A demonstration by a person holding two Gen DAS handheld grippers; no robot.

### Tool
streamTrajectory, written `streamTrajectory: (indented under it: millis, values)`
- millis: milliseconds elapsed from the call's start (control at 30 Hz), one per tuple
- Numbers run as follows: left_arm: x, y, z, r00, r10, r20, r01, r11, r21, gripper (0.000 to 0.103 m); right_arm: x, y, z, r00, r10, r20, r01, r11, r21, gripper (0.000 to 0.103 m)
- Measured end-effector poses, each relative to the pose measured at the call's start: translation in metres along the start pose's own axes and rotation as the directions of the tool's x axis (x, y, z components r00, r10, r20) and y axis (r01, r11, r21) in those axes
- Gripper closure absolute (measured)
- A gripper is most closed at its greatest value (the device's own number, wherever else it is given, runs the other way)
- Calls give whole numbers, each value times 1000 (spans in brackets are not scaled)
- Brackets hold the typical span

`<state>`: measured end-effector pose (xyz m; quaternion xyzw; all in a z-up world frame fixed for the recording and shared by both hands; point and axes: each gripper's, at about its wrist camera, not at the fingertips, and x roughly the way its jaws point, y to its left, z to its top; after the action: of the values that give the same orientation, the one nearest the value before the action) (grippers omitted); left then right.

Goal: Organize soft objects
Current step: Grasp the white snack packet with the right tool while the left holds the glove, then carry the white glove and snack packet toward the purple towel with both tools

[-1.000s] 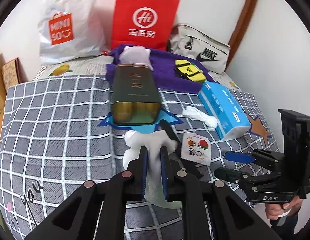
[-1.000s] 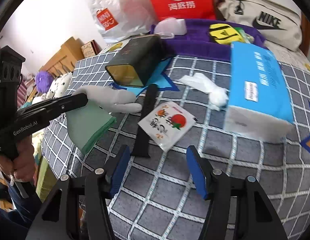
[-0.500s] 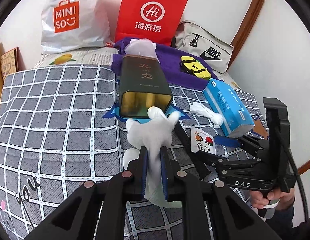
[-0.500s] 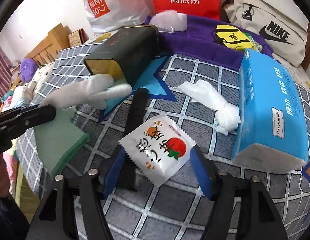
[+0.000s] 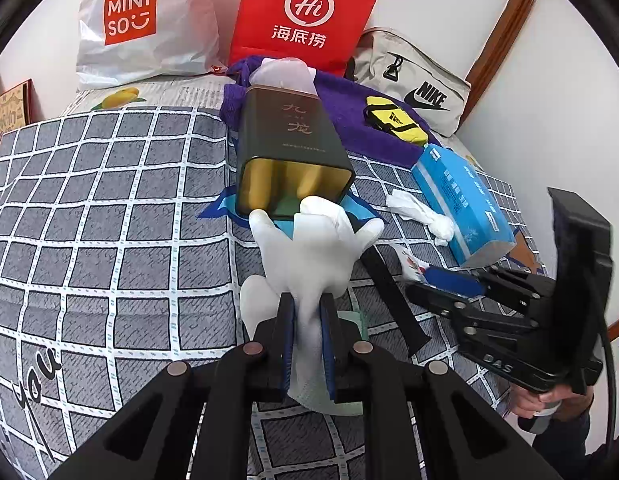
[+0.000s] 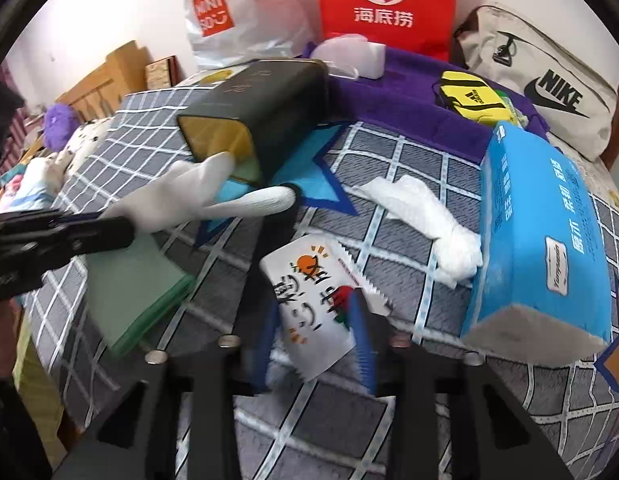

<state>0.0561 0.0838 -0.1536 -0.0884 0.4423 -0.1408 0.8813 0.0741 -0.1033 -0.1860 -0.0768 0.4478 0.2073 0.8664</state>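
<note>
My left gripper (image 5: 305, 308) is shut on a white glove (image 5: 313, 240) and holds it up with its fingers at the open mouth of a dark tin box (image 5: 289, 148) that lies on its side on the checked bed cover. The glove (image 6: 197, 196) and box (image 6: 257, 112) also show in the right wrist view. My right gripper (image 6: 315, 320) straddles a white snack packet (image 6: 313, 304) with fruit print; its blue pads sit at both edges of the packet. A green cloth (image 6: 133, 292) lies below the glove.
A blue tissue pack (image 6: 545, 236) and crumpled white tissue (image 6: 425, 212) lie to the right. A black strap (image 5: 389, 296) lies by the packet. A purple towel (image 5: 349, 108) with a yellow pouch (image 5: 393, 120), a red bag (image 5: 305, 16), a Miniso bag (image 5: 141, 24) and a Nike bag (image 5: 413, 80) stand behind.
My left gripper carried the glove forward up to the tin box's mouth. My right gripper moved down and forward onto the snack packet and its jaws narrowed around it.
</note>
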Motion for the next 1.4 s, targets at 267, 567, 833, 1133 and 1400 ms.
streamTrajectory:
  millis: [267, 567, 833, 1133, 1400]
  values:
    - [-1, -2, -2, 1000, 3, 8, -3, 1000, -10, 90, -21, -10, -11, 999, 35, 10, -35, 999, 33, 88]
    - [-22, -6, 1, 998, -24, 50, 25, 1000, -14, 90, -43, -18, -13, 998, 29, 55, -32, 998, 57, 93]
    - [-36, -17, 5, 996, -31, 79, 32, 999, -5, 91, -62, -24, -15, 995, 34, 97, -41, 997, 70, 95]
    - [-50, -31, 11, 992, -65, 110, 64, 998, 10, 91, -78, -30, -13, 990, 37, 135, -49, 995, 84, 95]
    - [-61, -40, 21, 988, -56, 140, 52, 998, 33, 91, -93, -37, -6, 985, 34, 167, -47, 996, 78, 95]
